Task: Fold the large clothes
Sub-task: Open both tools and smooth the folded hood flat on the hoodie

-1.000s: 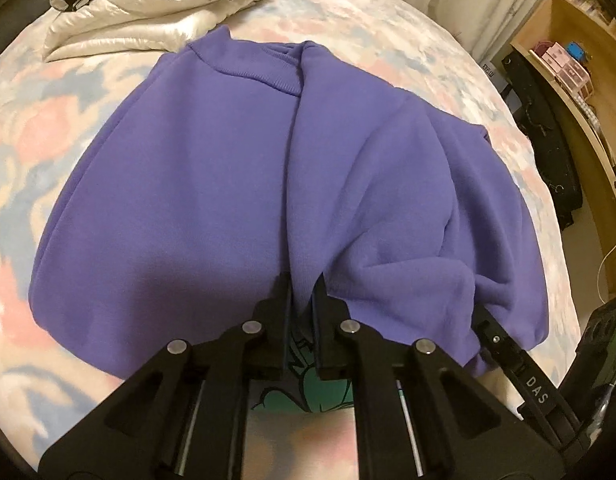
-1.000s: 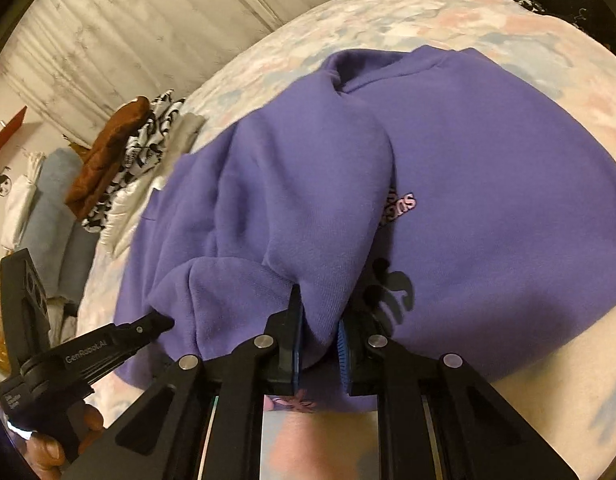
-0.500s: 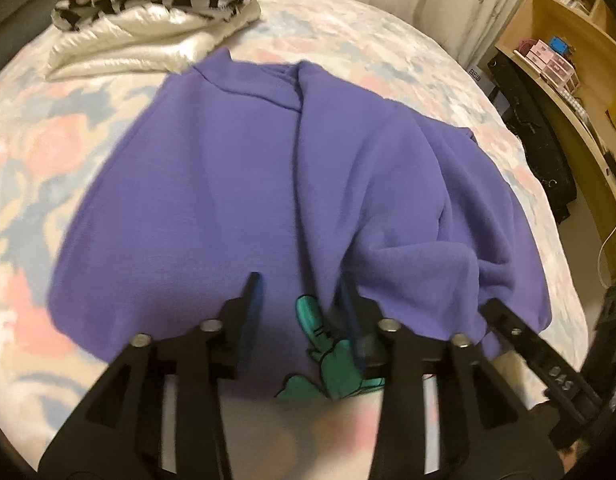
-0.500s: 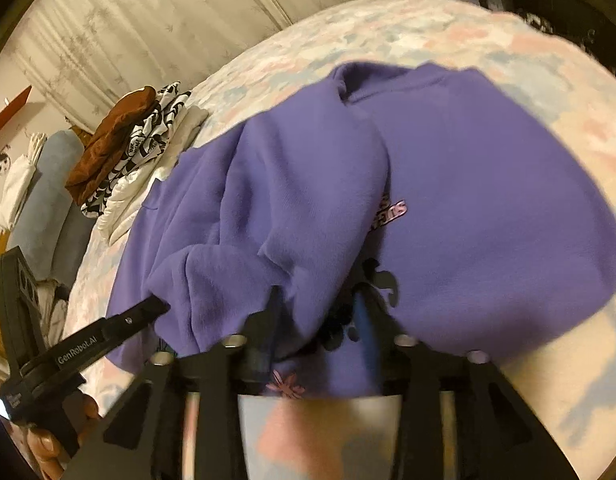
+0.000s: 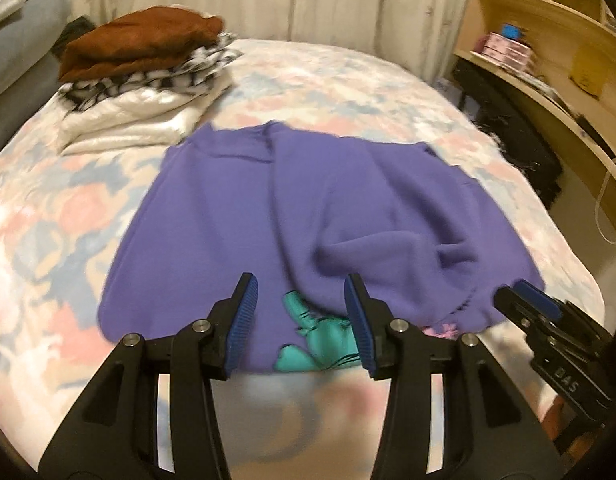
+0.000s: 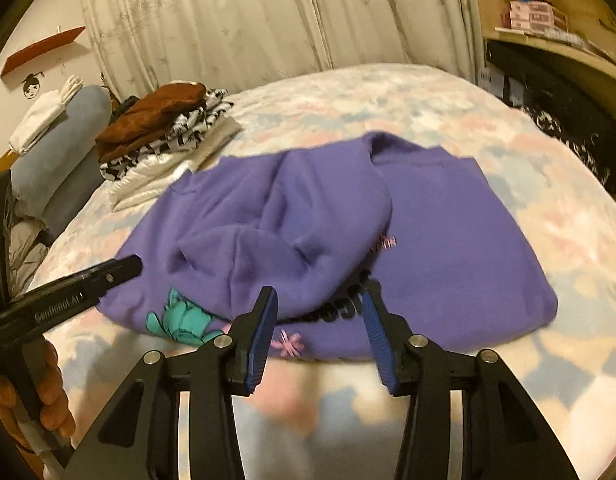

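Lying on the bed (image 5: 348, 80), the purple sweatshirt (image 5: 212, 216) has one side folded inward, the other side and crosswise folds seemingly left, while left tool (image 5: 300, 312) and right tool (image 6: 320, 320) hover apart, empty.

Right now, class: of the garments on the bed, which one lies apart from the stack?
The purple sweatshirt, spread alone near both open grippers; the brown, zebra-striped and white garments sit piled behind it.
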{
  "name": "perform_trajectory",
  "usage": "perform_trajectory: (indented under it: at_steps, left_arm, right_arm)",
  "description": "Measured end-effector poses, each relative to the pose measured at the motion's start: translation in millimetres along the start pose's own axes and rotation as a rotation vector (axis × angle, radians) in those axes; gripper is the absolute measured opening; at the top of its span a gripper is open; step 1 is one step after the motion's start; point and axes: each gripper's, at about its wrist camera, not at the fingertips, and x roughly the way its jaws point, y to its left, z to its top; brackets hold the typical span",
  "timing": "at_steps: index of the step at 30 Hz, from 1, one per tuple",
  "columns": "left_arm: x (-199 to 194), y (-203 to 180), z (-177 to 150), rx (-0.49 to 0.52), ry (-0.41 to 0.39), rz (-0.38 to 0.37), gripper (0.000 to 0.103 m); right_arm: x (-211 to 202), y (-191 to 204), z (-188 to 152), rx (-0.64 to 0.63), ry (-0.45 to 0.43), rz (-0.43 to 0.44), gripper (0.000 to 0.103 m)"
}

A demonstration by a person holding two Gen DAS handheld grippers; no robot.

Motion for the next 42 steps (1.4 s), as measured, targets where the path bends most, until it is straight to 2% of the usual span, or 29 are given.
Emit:
perform_trajectory:
  at_steps: [4, 8, 11, 13, 14, 16, 19, 29, 34, 38, 42]
  left_arm:
    - [7.1, -23.0, 10.5, 0.057, -0.028, -0.044, 0.042]
    - [29.1, -38.8, 22.4, 0.072, -0.03, -0.085, 0.042]
    - [59.5, -46.4, 29.3, 0.074, 0.013, -0.075, 0.041]
    - [91.2, -43.1, 27.6, 0.053, 0.102, -0.024, 0.04]
    - [100.8, -39.7, 26.1, 0.042, 0.119, -0.023, 0.04]
    - [106.9, -35.3, 23.1, 0.019, 0.106, -0.043, 0.04]
    - [107.0, -36.3, 19.2, 0.035, 0.083, -0.044, 0.04]
    - [89.5, -18.4, 25.9, -0.073, 0.072, -0.132, 0.04]
    - [67.3, -5.9, 30.6, -0.136, 0.063, -0.141, 0.041]
    - [39.9, 1.3, 29.4, -0.144, 0.023, -0.1, 0.042]
    - [11.2, 7.3, 23.4, -0.152, 0.019, -0.062, 0.042]
  right_arm:
    - [6.6, 3.4, 16.7, -0.015, -0.025, 0.025, 0.03]
    - [25.8, 7.6, 32.4, -0.051, -0.035, 0.021, 0.023]
    - [51.6, 5.6, 43.4, -0.078, -0.017, 0.002, 0.021]
    - [71.3, 4.9, 47.2, -0.099, -0.006, -0.03, 0.021]
    - [82.1, 2.8, 48.4, -0.101, 0.015, -0.05, 0.021]
    - [111.2, -7.6, 45.4, -0.056, 0.089, -0.058, 0.021]
    - [118.6, -16.6, 42.8, -0.01, 0.075, -0.021, 0.021]
    - [118.1, -19.1, 44.1, 0.008, 0.071, -0.002, 0.023]
    - [82.0, -23.8, 48.3, 0.077, 0.054, 0.033, 0.023]
    - [56.6, -19.6, 48.6, 0.089, 0.026, 0.04, 0.023]
    - [28.0, -10.0, 43.4, 0.091, 0.013, 0.061, 0.023]
